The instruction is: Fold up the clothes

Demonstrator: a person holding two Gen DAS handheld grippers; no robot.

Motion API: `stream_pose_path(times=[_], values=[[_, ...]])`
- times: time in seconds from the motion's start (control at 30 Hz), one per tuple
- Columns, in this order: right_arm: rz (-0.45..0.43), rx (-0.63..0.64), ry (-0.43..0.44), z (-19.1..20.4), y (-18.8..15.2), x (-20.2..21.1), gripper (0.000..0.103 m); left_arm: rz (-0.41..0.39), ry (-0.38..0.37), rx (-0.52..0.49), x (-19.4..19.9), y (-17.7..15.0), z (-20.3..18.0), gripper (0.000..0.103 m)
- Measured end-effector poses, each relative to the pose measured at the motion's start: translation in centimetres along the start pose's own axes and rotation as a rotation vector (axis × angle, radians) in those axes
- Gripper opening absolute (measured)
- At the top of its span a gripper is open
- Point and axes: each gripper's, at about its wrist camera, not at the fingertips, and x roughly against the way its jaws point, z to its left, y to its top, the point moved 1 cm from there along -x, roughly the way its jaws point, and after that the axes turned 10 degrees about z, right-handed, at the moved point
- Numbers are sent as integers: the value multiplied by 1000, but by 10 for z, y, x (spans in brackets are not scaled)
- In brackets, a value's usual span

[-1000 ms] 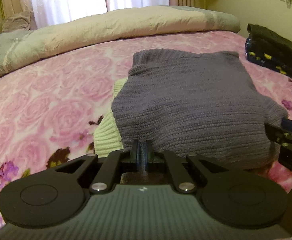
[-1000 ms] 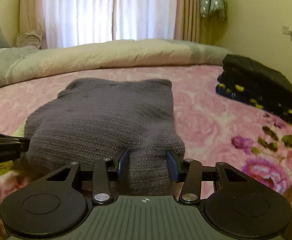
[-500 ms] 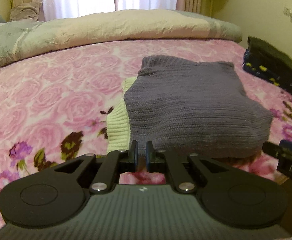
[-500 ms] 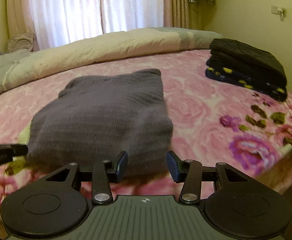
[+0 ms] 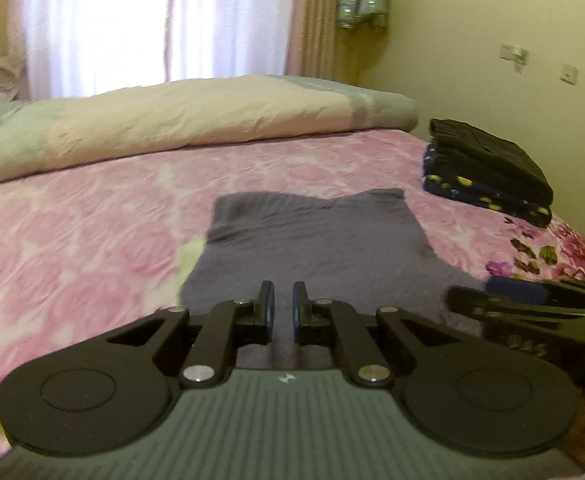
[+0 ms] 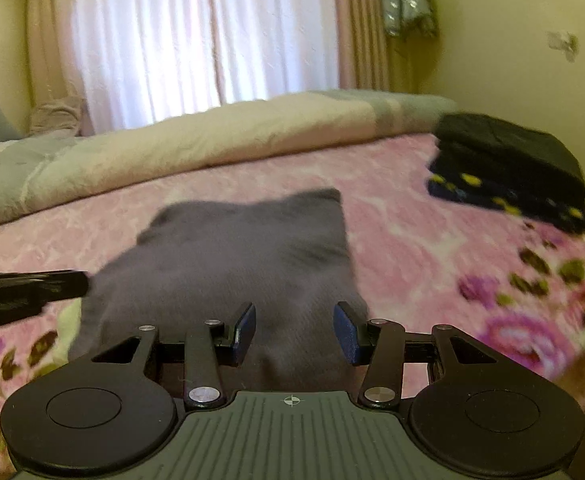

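Observation:
A folded grey-purple knit sweater [image 5: 324, 240] [image 6: 232, 264] lies flat on the pink floral bed [image 5: 92, 240]. A pale green garment [image 5: 190, 256] [image 6: 68, 320] peeks out at its left side. My left gripper [image 5: 283, 300] hovers over the sweater's near edge, its jaws shut to a narrow slit with nothing in it. My right gripper [image 6: 294, 320] stands open over the near right corner of the sweater, nothing between its pads. Each gripper shows in the other's view: the right gripper [image 5: 532, 312], the left gripper [image 6: 24, 292].
A stack of folded dark clothes [image 5: 488, 168] [image 6: 508, 164] sits at the bed's right side. A rolled cream and grey duvet [image 5: 192, 120] [image 6: 172, 148] runs along the far side under the curtained window. The bed's edge falls away at the right.
Both grippers have risen and drawn back from the sweater, which now lies lower and farther off. The left jaws, pressed together a second ago, show a thin slit.

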Motion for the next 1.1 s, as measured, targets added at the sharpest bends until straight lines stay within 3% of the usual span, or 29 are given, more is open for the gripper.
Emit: stream_pose_path(times=[0.1,0.17,0.37,0.63,0.77,0.87,1.1], values=[[17,9,20,0,0,-27,46,104,60,-55,-35,-1,-10,6],[42,23,43,-1,0,-40,46,110,118,-72,-47,-5,-14,6],[115,70,16,6,10,-52,46,138,136,-29,-54,3,-16,6],[109,-71,76,-6,-1,-8,47,138,187,34,0,-2,-24,8],[128,-101,27,-4,-16,14,47,147,173,60,24,-19,-27,15],[155,-109,-25,-4,-29,22,47,155,168,60,36,-32,-32,16],[183,-113,-59,-4,-44,36,47,149,156,62,55,-46,-37,18]])
